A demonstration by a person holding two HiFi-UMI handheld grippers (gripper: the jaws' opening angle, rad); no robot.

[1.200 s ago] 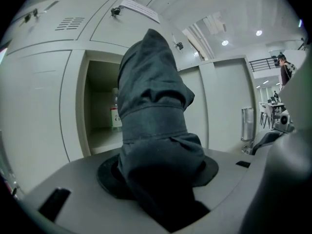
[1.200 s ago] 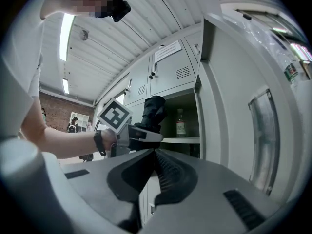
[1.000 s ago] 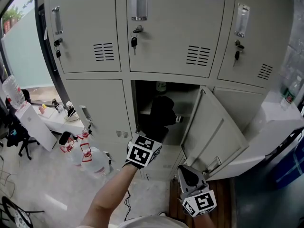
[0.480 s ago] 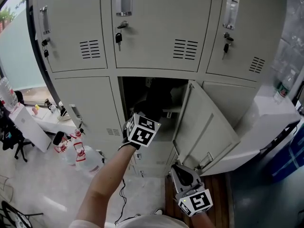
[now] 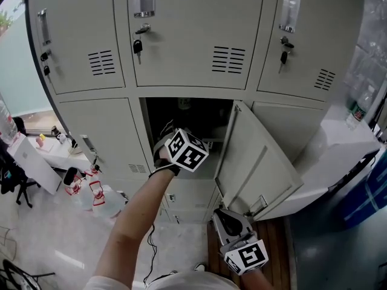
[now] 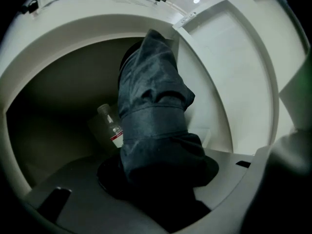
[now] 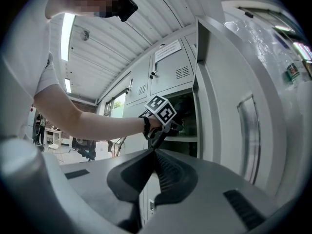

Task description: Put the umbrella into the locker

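Reaching higher and deeper into the open locker (image 5: 202, 113) than a second ago, the left tool (image 6: 156, 191) grips the folded dark umbrella (image 6: 151, 116), which now pokes inside beside a bottle (image 6: 113, 130), so letting go looks near, while the right tool (image 7: 155, 169) hangs closed and empty.

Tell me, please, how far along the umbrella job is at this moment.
Done: the locker door stands open. In hand: the left gripper is clamped on the folded umbrella, which reaches into the open compartment near a water bottle. Left: set it down inside, release, withdraw. The right gripper is shut and empty, low by the door.
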